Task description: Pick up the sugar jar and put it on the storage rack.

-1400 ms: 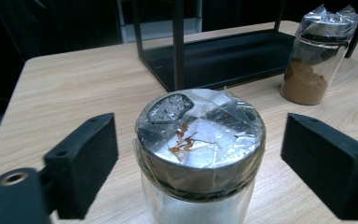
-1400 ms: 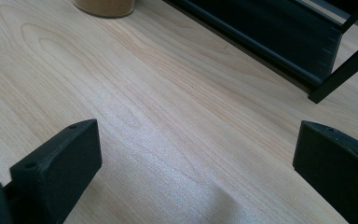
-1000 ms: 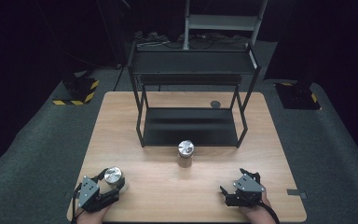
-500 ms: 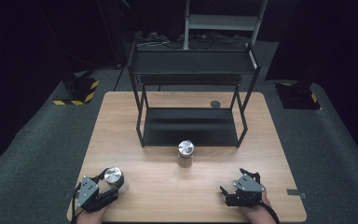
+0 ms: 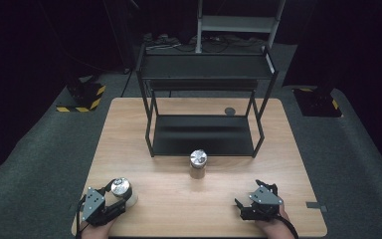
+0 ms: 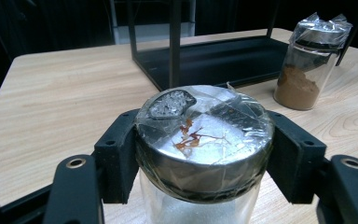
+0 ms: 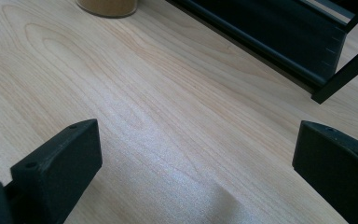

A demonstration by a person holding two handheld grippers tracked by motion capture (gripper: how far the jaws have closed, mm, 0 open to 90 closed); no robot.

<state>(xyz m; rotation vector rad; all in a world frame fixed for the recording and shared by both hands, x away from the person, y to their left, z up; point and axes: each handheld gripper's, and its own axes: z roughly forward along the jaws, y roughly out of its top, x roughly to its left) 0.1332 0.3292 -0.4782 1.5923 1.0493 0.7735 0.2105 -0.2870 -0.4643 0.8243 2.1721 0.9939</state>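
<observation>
Dark room, grey carpet, light wood table (image 5: 129, 129) in the centre of the high view. Black two-tier metal rack (image 5: 204, 124) stands on the table's far half, a small dark disc (image 5: 230, 111) beside its right rear leg.

Left gripper (image 5: 110, 198) sits at the lower left of the high view, jaws just closed and now pinching a glass jar (image 6: 204, 140) at its silver lid (plastic film taped over the lid, white grainy contents below). Both black pads press the lid's sides in the left gripper view. The jar stands on the table near the bottom-left edge.

Second jar (image 5: 198, 163), brown powder inside, film-wrapped lid, stands mid-table just in front of the rack's lower shelf; it sits upper right in the left gripper view.

Right gripper (image 5: 251, 204) is at lower right, jaws spread wide over bare wood, nothing between them.
</observation>
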